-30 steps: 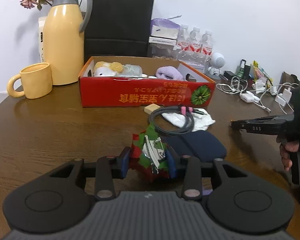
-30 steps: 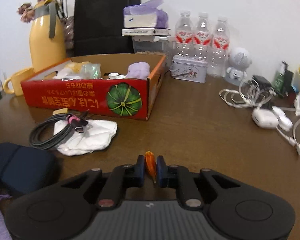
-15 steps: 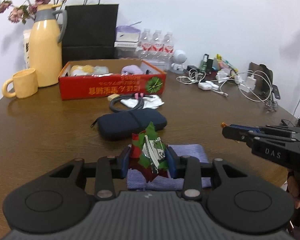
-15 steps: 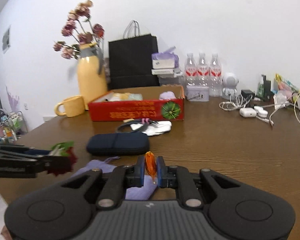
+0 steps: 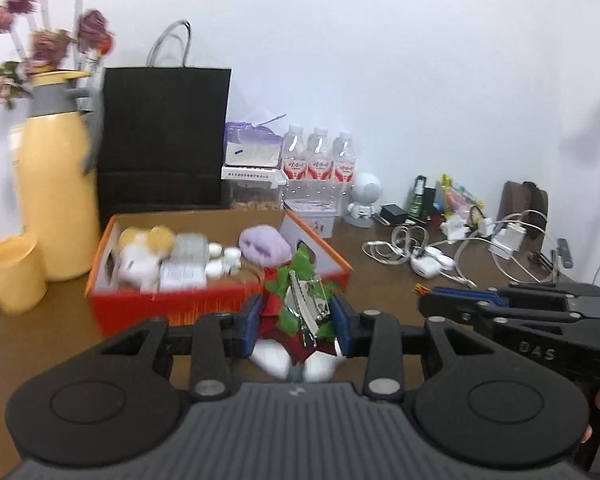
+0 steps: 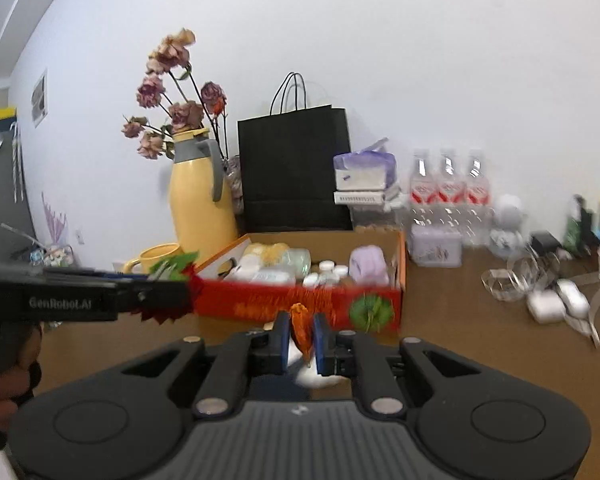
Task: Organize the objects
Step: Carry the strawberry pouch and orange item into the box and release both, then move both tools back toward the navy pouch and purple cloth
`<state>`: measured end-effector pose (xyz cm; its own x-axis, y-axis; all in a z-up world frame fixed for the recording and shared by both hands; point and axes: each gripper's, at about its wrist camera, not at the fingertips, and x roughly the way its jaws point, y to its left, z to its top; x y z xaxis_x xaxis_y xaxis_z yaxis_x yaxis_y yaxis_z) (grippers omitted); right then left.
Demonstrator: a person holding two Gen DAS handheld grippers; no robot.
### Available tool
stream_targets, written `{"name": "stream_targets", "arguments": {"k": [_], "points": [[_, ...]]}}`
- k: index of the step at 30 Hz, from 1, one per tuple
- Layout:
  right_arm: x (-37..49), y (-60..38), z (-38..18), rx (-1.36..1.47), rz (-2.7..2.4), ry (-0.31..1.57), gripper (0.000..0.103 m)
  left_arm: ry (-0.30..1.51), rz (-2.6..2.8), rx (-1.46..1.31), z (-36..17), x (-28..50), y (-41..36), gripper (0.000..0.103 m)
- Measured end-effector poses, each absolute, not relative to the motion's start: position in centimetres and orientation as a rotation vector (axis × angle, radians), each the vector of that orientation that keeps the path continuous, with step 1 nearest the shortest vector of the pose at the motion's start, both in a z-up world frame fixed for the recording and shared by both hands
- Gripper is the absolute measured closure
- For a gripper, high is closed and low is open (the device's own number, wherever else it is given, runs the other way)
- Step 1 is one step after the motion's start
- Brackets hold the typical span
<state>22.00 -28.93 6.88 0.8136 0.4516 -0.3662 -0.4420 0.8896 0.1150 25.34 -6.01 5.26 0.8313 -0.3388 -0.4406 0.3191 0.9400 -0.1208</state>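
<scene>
Both hands are now carrying their loads back toward the red cardboard box [image 5: 220,304], having pulled away from it half a second ago. The left gripper [image 5: 298,318] is clamping a red-and-green flower hair clip [image 5: 300,300] just in front of the box, and the right gripper [image 6: 300,334] is pinching a small orange item [image 6: 300,326] beside it. Dropping both into the box is probably coming next.

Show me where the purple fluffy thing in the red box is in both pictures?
Left wrist view: the purple fluffy thing sits mid-frame, at the right end of the red box.
Right wrist view: it is right of centre, again at the box's right end.
Shared landmark: the black paper bag behind the box.
</scene>
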Motion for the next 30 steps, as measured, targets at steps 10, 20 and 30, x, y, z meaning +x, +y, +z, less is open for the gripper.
{"name": "stream_targets", "arguments": {"k": [10, 20, 30], "points": [[47.0, -24.0, 5.8, 0.0, 0.335, 0.664, 0.092, 0.905, -0.331, -0.14, -1.2, 49.3, -8.5, 0.065], [48.9, -25.4, 4.7, 0.079, 0.299, 0.674, 0.051, 0.815, -0.398, -0.155, -0.5, 48.4, -8.0, 0.029], [32.0, -27.9, 8.7, 0.026, 0.376, 0.466, 0.021, 0.51, -0.343, -0.073, 5.9, 27.6, -1.3, 0.005]]}}
